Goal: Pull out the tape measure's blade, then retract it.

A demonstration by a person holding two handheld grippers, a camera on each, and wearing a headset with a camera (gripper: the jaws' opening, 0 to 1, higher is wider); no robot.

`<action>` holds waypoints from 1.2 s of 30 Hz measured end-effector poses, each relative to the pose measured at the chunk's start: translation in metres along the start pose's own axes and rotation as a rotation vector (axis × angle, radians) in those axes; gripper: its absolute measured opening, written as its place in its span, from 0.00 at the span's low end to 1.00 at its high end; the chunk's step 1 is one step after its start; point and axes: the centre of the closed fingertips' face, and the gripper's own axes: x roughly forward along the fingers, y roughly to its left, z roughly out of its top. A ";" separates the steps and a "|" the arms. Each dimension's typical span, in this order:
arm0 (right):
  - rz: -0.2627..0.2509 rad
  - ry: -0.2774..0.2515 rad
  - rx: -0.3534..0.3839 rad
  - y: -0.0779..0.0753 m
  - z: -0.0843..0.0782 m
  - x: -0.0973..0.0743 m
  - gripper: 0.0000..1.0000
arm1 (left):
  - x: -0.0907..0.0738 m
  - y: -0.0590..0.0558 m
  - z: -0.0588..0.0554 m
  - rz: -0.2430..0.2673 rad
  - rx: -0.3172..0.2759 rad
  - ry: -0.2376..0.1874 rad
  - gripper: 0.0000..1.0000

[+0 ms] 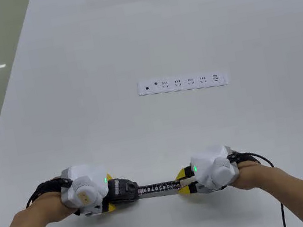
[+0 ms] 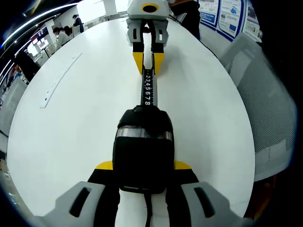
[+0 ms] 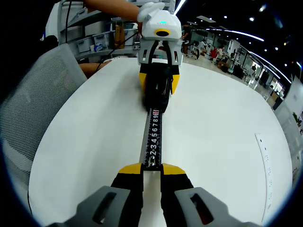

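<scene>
desk (image 1: 154,30): white, wide; the work sits at its near edge in head view.
left hand (image 1: 50,206): near-left, wrapped around the grip of its tool.
left hand-held gripper (image 1: 114,193) (image 2: 143,165) (image 3: 159,82): low over desk, jaws clamped on both sides of case, yellow tips pressed against it.
case (image 1: 124,190) (image 2: 143,146) (image 3: 156,87): black tape-measure body between the left jaws; on desk or just above it, cannot tell which; mouth faces right in head view.
blade (image 1: 159,188) (image 2: 147,90) (image 3: 154,137): a short stretch is out, running straight from case to the right jaws, low over desk; black numerals up to 9 readable in right gripper view.
right hand-held gripper (image 1: 183,182) (image 2: 148,64) (image 3: 151,169): facing the left one head-on, jaws almost closed, yellow tips pinching the blade's end.
strip (image 1: 182,83) (image 2: 59,80) (image 3: 266,165): white power strip, flat on desk, beyond both tools, well apart from them.
right hand (image 1: 250,175): near-right, holding its tool, black cable trailing behind.
chair (image 2: 265,109) (image 3: 33,118): grey mesh back, beside desk, at the edge of both gripper views.
people: far behind desk in gripper views, small and blurry.
</scene>
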 end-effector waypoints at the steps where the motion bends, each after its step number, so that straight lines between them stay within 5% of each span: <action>1: 0.000 0.000 0.001 0.000 0.000 0.000 0.12 | -0.001 0.000 0.001 0.000 0.000 0.000 0.32; 36: -0.003 0.019 0.005 0.004 -0.015 -0.010 0.12 | 0.001 -0.001 0.002 -0.005 0.004 0.000 0.32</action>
